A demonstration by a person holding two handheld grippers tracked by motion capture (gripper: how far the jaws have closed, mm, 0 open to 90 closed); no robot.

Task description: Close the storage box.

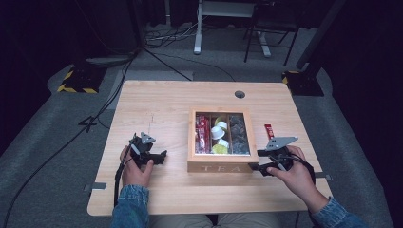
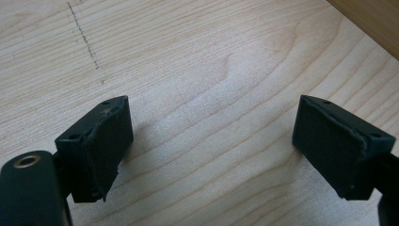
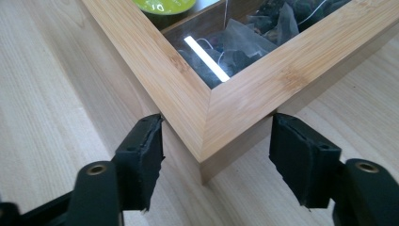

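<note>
A wooden tea box (image 1: 221,167) with a glass lid stands in the middle of the table, "TEA" on its front wall. Under the glass lie red packets (image 1: 203,133), white and yellow capsules (image 1: 219,135) and dark tea bags (image 1: 238,134). My right gripper (image 1: 256,167) is at the box's front right corner. In the right gripper view its jaws straddle that corner of the box (image 3: 235,108), the pads (image 3: 146,146) close beside the wood, with no firm press visible. My left gripper (image 1: 164,156) rests left of the box, open over bare wood (image 2: 211,141).
A red stick packet (image 1: 269,131) lies on the table just right of the box, beyond my right gripper. The tabletop (image 1: 157,102) has a cable hole (image 1: 240,94) at the back. Dark tea bags (image 3: 244,44) and a green capsule (image 3: 164,5) show through the glass.
</note>
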